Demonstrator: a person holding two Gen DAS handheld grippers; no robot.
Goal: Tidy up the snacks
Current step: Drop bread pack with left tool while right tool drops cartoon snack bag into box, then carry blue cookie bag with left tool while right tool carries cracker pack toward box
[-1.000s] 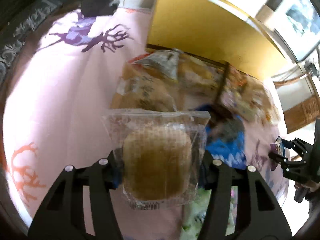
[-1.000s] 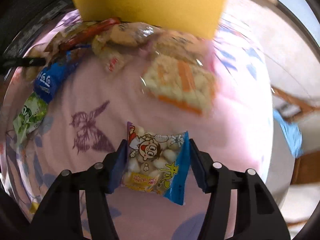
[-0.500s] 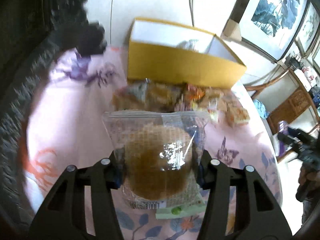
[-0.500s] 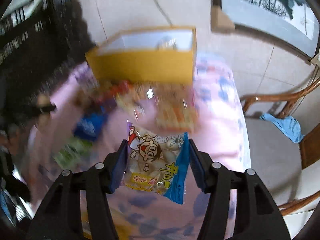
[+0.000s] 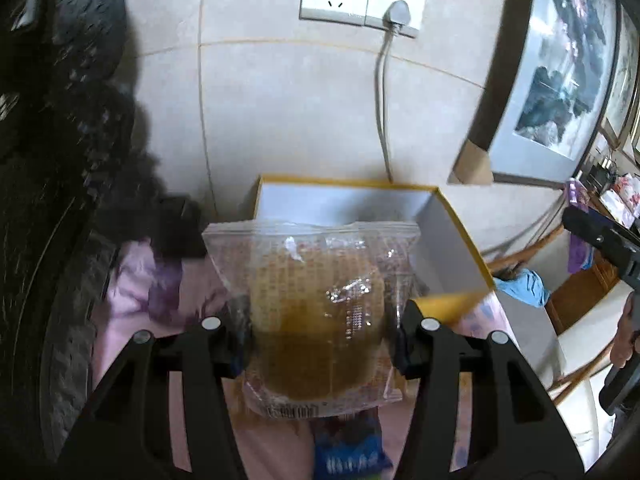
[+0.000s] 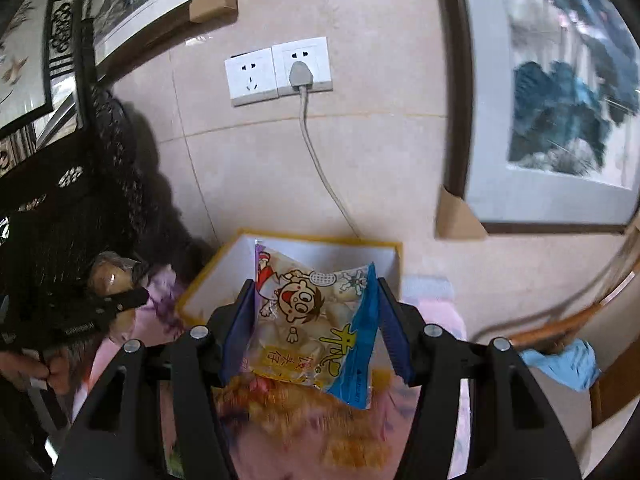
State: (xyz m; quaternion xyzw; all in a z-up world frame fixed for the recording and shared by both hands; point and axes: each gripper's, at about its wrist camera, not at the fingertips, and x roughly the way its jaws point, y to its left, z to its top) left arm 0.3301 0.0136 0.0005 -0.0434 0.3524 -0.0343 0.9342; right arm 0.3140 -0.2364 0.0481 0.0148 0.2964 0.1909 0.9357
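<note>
My left tool [image 5: 320, 344] is clamped on a clear-wrapped cake [image 5: 316, 312], held up in front of the yellow box [image 5: 460, 240]. My right tool [image 6: 314, 336] grips a cartoon snack bag [image 6: 316, 320] — also raised, just short of the box [image 6: 208, 280] opening. Both packs are in the air, neither is inside yet. The box interior looks mostly white and bare where I can see it; the far part is hidden behind the packs, so I can't tell what's already in there. On the pink-clothed counter [image 5: 132, 280] below, a blue pack [image 5: 348, 456] and blurred orange-yellow snacks [image 6: 312, 420] lie loose — still to sort. My judgement: early to middle stage, two packs about to be dropped in, several left to collect. Next: carry both over the rim and release.
</note>
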